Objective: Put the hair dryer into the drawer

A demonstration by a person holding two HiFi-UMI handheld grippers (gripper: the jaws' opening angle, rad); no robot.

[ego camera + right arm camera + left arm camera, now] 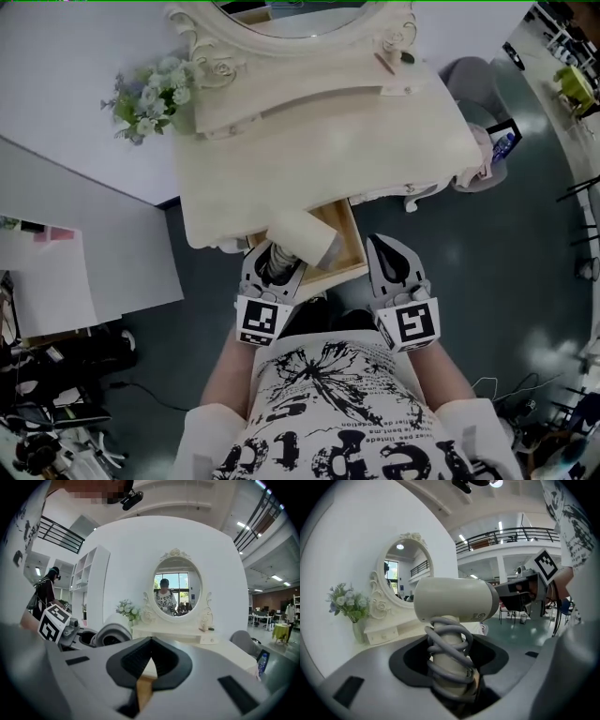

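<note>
Cream hair dryer (302,236) clamped by cord-wrapped handle in left fingers (370,677) over open drawer (352,246), apparently for lowering in; right fingers (211,667) closed, empty.

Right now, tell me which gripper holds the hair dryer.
The left gripper: its fingers clamp the hair dryer by its cord-wrapped handle. The right gripper is shut and empty.

No text reads in full. On the hair dryer (454,599), left gripper view, a line of small print and a round mark sit low on the barrel, too small to read. On the shirt (337,412), head view, the large black lettering is inverted and cut off, and cannot be read with certainty. The cube (262,321) of the left claw (274,267) and the cube (409,324) of the right claw (380,246) carry black-and-white square code patterns, with no letters or numbers.
</note>
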